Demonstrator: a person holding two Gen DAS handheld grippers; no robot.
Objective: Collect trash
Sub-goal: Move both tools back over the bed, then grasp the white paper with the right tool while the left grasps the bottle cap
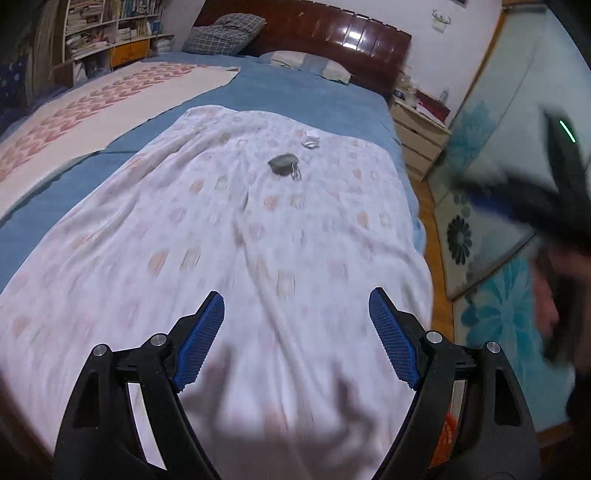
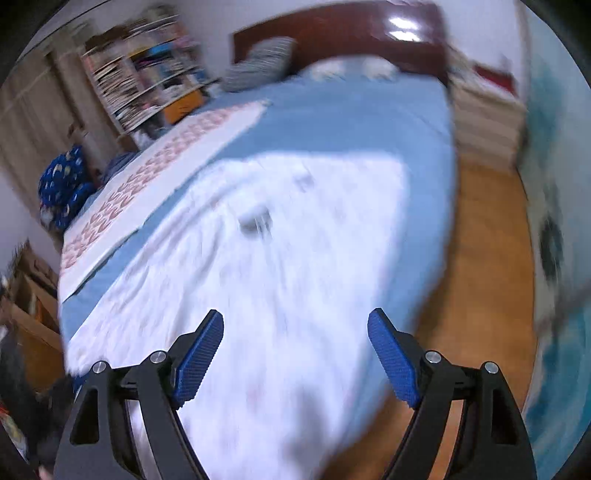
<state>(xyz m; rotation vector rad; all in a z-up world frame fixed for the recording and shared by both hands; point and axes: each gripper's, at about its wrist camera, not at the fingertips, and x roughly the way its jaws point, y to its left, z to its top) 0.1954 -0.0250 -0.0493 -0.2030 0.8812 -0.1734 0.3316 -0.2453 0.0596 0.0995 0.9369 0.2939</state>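
Note:
A white patterned blanket [image 1: 229, 236] covers the near part of a blue bed. On its far half lies a dark grey crumpled lump [image 1: 282, 164] with a small metal ring [image 1: 296, 173] touching it. A little beyond lies a small silvery-white scrap [image 1: 310, 142]. My left gripper [image 1: 296, 295] hovers open over the blanket's near part, well short of these, with nothing between its fingers. The right wrist view is blurred; the grey lump [image 2: 252, 223] and the white scrap [image 2: 304, 182] show as smudges. My right gripper [image 2: 295, 315] is open and empty above the blanket's near right side.
A dark wooden headboard [image 1: 332, 33] and pillows [image 1: 225, 33] stand at the far end. A bookshelf [image 1: 110, 29] is at the far left and a pale nightstand [image 1: 417, 136] at the right. Wooden floor [image 2: 480, 258] runs along the bed's right edge beside floral panels [image 1: 491, 206]. A dark blurred device [image 1: 554, 199] crosses the left wrist view's right edge.

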